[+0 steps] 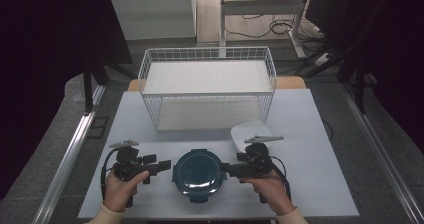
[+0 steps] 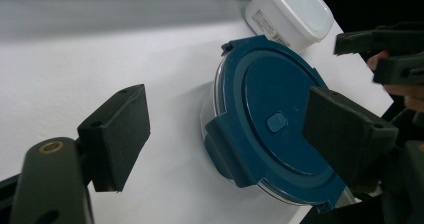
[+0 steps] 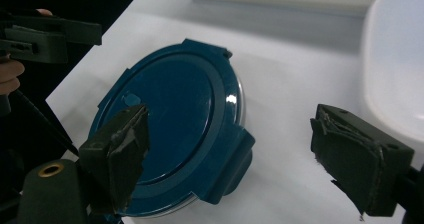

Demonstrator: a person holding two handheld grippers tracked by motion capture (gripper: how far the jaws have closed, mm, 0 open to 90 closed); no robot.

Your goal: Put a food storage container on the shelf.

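Beside blue container (image 1: 197, 173), both tongs wide, apparently empty

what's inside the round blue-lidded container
Cannot tell: the blue lid covers the round container. A thin strip of clear wall shows under the rim, with nothing visible through it.

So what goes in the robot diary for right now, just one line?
left gripper: open, beside round blue-lidded container | right gripper: open, opposite side | container: on table, lid on

Both forearms enter from bottom edge, pale sleeve cuffs showing; left hand (image 1: 119, 189) grips handle of black two-jaw left gripper (image 1: 161, 167), jaws spread wide, pointing inward to right; right hand (image 1: 267, 185) grips black two-jaw right gripper (image 1: 223, 169), jaws spread wide, pointing inward to left; grippers level, facing each other, well apart.
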